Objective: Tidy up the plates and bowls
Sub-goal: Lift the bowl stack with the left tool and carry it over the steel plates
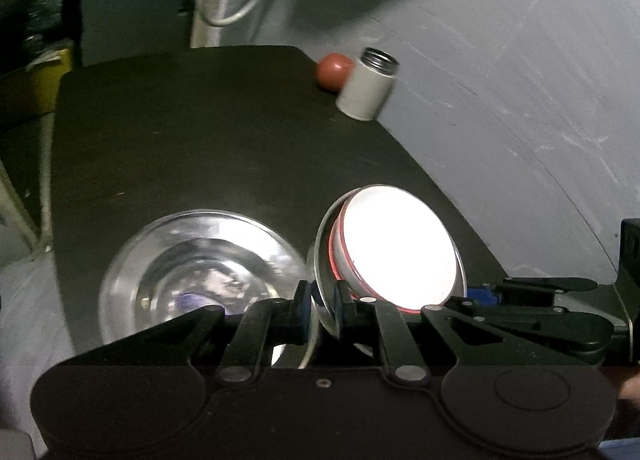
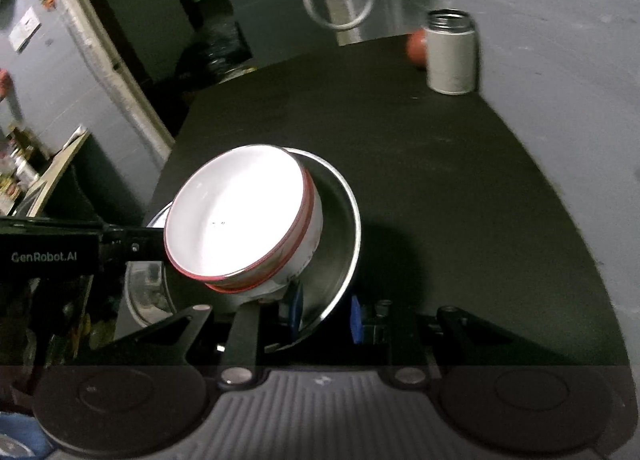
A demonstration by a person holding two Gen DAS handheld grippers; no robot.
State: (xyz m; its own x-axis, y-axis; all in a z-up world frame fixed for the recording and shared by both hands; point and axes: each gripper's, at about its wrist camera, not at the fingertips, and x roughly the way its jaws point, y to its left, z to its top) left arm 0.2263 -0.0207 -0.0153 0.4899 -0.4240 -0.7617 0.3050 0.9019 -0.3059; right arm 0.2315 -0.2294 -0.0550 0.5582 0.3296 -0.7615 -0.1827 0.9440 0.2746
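The left gripper point(image 1: 322, 306) is clamped on the near rim of a steel plate point(image 1: 320, 256), its two blue-padded jaws pressed against either face of the thin edge. The plate is tilted steeply, raised off the dark table point(image 1: 200, 132), and a white bowl with a red rim point(image 1: 396, 248) sits inside it, leaning with the plate. In the right wrist view the same white bowl point(image 2: 240, 216) rests in the steel plate point(image 2: 344, 236), and the plate's lower edge lies between the jaws of the right gripper point(image 2: 326, 318) — the jaws stand apart, the left pad close behind the plate, the right pad clear of it. A second dish, a shiny steel bowl point(image 1: 200, 264), rests flat on the table just left of the held plate. At the far corner of the table stand a grey metal canister point(image 1: 368, 84) and, touching or just behind it, a red ball point(image 1: 332, 70) — both well apart from the grippers
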